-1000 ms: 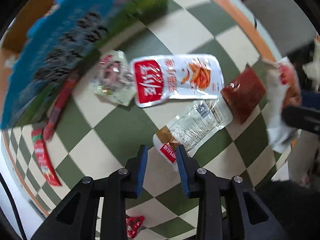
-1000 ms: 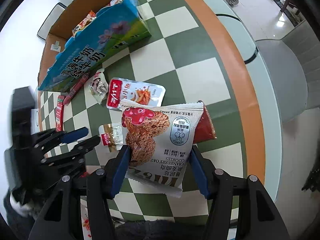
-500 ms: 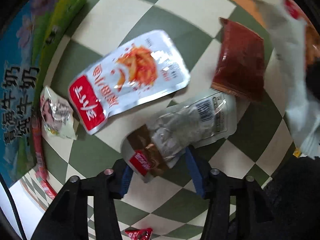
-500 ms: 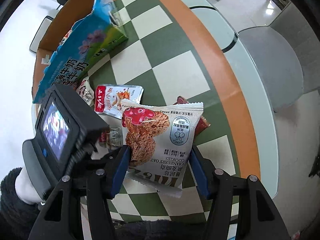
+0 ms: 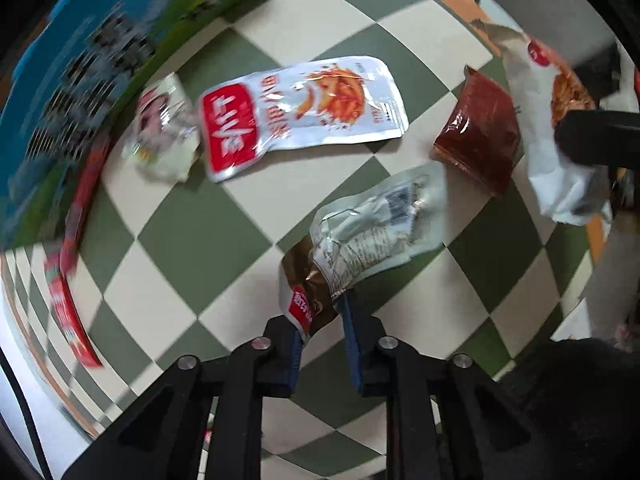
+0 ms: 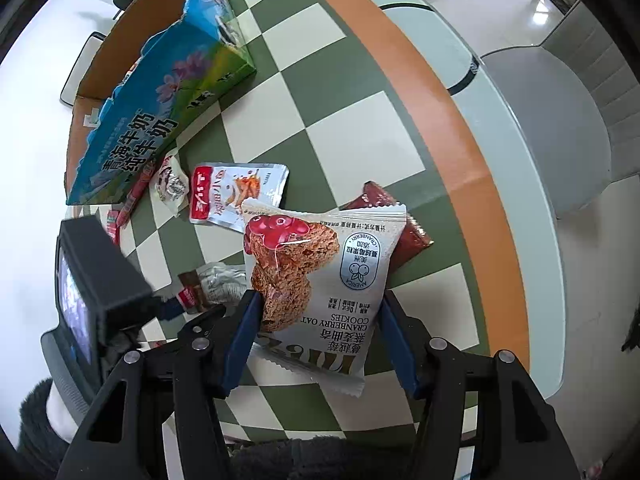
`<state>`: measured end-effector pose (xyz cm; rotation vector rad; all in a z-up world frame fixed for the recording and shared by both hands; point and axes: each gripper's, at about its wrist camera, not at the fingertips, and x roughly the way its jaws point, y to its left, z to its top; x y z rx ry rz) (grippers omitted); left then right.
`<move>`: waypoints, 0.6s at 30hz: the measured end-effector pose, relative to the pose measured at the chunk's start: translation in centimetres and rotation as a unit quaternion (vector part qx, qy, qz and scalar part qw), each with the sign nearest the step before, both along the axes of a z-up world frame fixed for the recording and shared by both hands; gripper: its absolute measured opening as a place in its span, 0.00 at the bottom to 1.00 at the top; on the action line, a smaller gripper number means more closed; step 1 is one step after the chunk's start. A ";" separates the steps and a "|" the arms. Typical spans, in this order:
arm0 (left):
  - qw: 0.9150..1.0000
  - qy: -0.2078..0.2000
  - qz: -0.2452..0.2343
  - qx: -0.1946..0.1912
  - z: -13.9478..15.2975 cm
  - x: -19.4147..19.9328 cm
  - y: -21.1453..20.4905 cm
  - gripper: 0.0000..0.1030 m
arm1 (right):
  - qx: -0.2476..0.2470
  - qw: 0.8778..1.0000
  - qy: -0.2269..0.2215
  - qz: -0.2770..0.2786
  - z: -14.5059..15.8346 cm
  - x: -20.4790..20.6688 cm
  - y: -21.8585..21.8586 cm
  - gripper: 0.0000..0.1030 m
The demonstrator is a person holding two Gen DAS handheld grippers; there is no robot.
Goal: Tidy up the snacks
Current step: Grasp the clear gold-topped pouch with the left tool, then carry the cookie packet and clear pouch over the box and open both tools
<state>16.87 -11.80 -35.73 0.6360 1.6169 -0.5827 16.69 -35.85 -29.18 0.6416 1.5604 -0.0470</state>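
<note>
Two fingers closing on clear pouch [image 5: 360,240], cookie packet [image 6: 320,276] gripped.

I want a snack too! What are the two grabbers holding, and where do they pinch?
Right gripper: cookie packet, by its side edges. Left gripper, closing: clear packet, by its brown end.

Checkered table [image 6: 340,128]: milk carton box [image 6: 160,92], red-white pouch [image 5: 296,116], dark red packet [image 5: 480,132], small wrapper [image 5: 164,140].

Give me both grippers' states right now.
Left gripper: closing on the clear-and-brown snack pouch.
Right gripper: holding the cranberry oat cookie packet.
</note>
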 end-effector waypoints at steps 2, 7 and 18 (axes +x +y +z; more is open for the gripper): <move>1.000 -0.003 0.023 -0.011 1.0 0.1 1.9 0.12 | 0.001 1.000 -0.004 0.005 0.2 0.3 0.3 0.61; 0.997 -0.024 0.069 -0.036 3.9 0.9 5.6 0.08 | 0.005 1.000 -0.017 0.018 1.2 1.1 1.2 0.60; 0.991 -0.056 0.099 -0.072 11.3 3.7 6.2 0.06 | 0.022 0.998 -0.043 0.046 3.5 3.4 3.9 0.60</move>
